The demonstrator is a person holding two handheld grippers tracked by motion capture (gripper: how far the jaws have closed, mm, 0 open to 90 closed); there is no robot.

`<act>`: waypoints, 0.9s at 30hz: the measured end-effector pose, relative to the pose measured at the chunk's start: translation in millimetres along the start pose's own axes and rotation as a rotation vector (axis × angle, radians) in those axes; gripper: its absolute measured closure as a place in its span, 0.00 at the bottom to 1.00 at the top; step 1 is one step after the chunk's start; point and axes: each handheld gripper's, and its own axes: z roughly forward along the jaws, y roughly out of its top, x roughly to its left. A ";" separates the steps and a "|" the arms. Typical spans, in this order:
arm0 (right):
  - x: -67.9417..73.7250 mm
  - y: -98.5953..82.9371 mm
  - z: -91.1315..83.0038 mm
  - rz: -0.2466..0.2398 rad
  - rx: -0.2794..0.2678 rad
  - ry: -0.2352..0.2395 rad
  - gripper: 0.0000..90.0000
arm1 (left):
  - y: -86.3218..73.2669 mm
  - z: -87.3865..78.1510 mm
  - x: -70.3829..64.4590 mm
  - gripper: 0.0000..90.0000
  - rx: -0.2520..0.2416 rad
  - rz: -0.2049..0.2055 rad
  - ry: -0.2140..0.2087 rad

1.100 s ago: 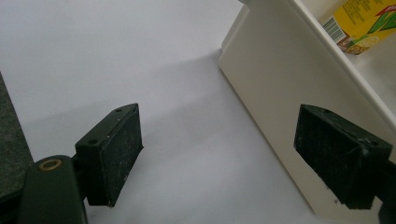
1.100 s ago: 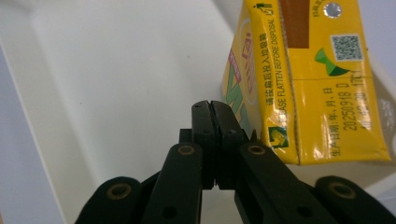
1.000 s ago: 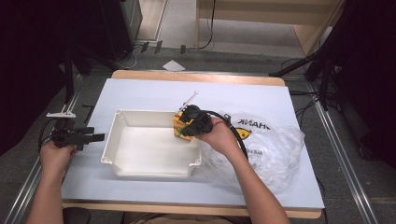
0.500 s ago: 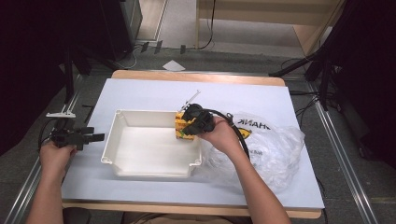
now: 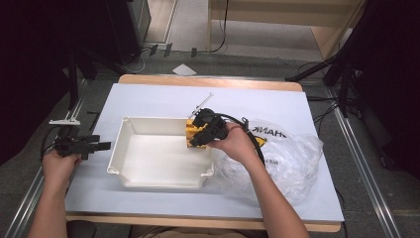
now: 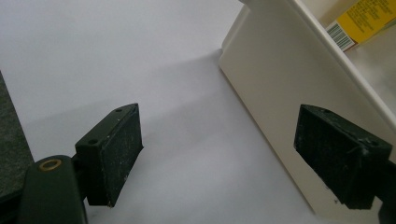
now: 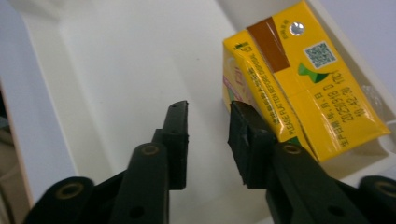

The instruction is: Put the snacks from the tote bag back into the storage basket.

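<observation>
Resting in smooth white tray (image 7: 42, 116): boxy yellow carton (image 7: 299, 84); both grippers spread, empty.

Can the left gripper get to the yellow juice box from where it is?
Probably not straight away: the left gripper sits outside the white tray, whose wall stands between it and the yellow juice box at the tray's far side.

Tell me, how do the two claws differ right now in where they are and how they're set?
The left claw sits outside the white tray, past its left wall, low over the table; the right claw reaches into the tray's right end. The left claw's jaws stand wide apart with nothing between them; the right claw's jaws are much closer, one jaw right beside the yellow drink carton, though not closed on it. Both are black, hand-held and open.
</observation>
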 end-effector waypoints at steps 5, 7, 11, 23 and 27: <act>3.9 2.5 -6.2 -0.018 -0.004 0.030 0.61 | -0.1 -0.2 -0.1 0.18 -0.002 -0.002 0.001; 5.5 3.2 -8.6 -0.019 0.002 0.041 0.57 | -0.1 -0.1 0.0 0.18 -0.002 -0.002 0.001; 9.4 4.7 -13.1 -0.042 -0.017 0.044 0.52 | -0.1 0.1 0.0 0.18 -0.001 -0.001 0.000; 11.4 0.9 -30.9 -0.066 -0.094 0.025 0.31 | 0.0 -0.2 -0.2 0.18 -0.002 -0.002 0.000; 7.8 -3.4 -36.5 -0.071 -0.096 0.012 0.29 | -0.3 -0.8 0.1 0.18 -0.001 -0.002 0.000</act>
